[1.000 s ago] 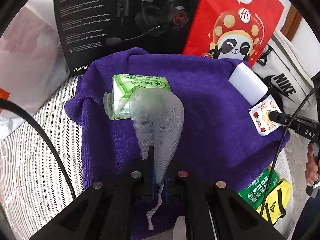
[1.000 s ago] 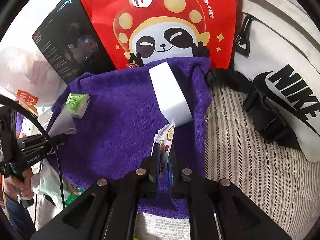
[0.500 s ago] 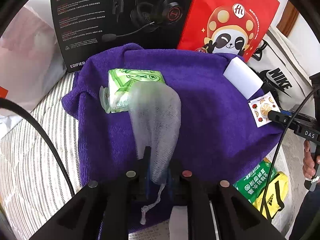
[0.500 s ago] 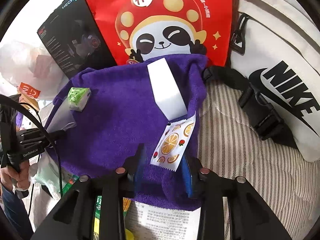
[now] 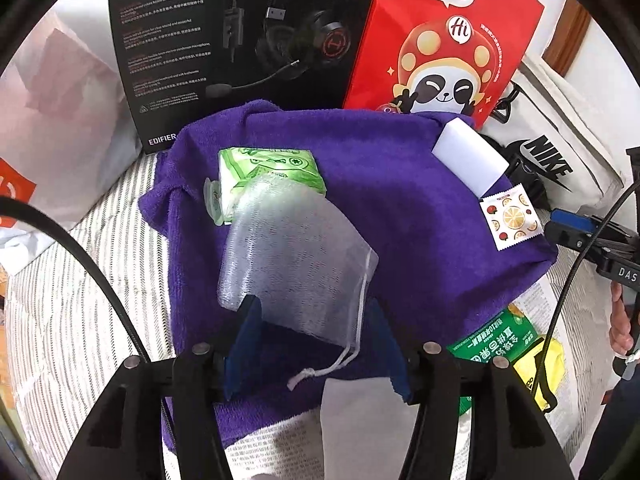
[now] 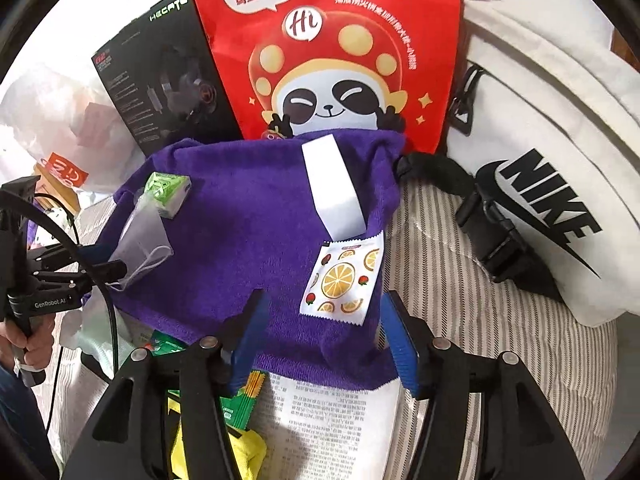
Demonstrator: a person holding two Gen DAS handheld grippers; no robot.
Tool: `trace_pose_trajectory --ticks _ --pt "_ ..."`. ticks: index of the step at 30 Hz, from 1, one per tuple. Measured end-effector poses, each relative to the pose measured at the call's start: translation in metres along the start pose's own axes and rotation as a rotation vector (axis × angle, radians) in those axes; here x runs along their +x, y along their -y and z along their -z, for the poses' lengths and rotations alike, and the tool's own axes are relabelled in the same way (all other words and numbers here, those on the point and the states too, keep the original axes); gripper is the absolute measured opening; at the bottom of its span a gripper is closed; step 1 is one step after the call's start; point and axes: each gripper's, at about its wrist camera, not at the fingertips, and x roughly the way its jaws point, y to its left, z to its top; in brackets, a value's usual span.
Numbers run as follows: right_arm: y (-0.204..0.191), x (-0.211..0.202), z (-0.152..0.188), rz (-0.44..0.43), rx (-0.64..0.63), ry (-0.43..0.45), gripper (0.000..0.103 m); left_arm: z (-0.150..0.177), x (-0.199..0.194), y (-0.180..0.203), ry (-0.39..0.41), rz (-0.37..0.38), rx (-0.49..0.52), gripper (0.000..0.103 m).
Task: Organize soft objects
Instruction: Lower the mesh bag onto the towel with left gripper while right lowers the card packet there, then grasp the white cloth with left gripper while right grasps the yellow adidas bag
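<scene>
Both hand-held grippers releasing, jaws opening, pads clear of the goods.

Left hand-held gripper (image 5: 316,340): mesh pouch (image 5: 296,256) lying flat on the purple towel (image 5: 400,208), near end and drawstring between the spread blue pads, nothing pressed. Long axis of pouch running straight away from the jaws, slightly tilted left, far end overlapping the green tissue pack (image 5: 268,176). Pack directly beyond pouch, touching it.

Right hand-held gripper (image 6: 324,344): fruit-print sachet (image 6: 344,276) flat on the towel's right edge, just ahead of the pads and a bit right of centre, not gripped. Long axis roughly along the pointing line. White sponge block (image 6: 332,184) beyond it, sachet's top corner overlapping the block's near end.

Nearer hand: left for pouch and pack, right for sachet and block. Two pairs well apart across the towel.

Judgement: items placed, next step likely a straight pull-back; drawstring snagging a left pad the main risk.

Surface: striped bedding (image 6: 460,300), soft, under the towel. Around it: black headset box (image 5: 240,40), red panda bag (image 5: 440,40), white canvas bag (image 6: 540,160), printed leaflet (image 6: 332,412), green and yellow packets near the towel's front edge.
</scene>
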Motion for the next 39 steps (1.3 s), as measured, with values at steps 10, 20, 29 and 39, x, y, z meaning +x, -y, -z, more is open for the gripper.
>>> trace_pose_trajectory --ticks 10,20,29,39 --pt "-0.009 -0.039 0.027 0.006 0.015 0.033 0.063 0.011 -0.033 0.005 0.034 -0.024 0.009 0.061" --pt "-0.019 -0.067 0.064 -0.016 0.049 0.035 0.064 0.050 -0.059 0.023 0.043 0.002 0.049 0.069" --pt "-0.024 -0.086 0.096 -0.040 0.079 0.027 0.064 0.067 -0.024 0.026 -0.034 0.013 0.062 0.059" --pt "-0.029 -0.088 0.112 -0.069 0.089 0.007 0.064 0.072 -0.028 0.024 -0.014 0.082 -0.007 0.021"
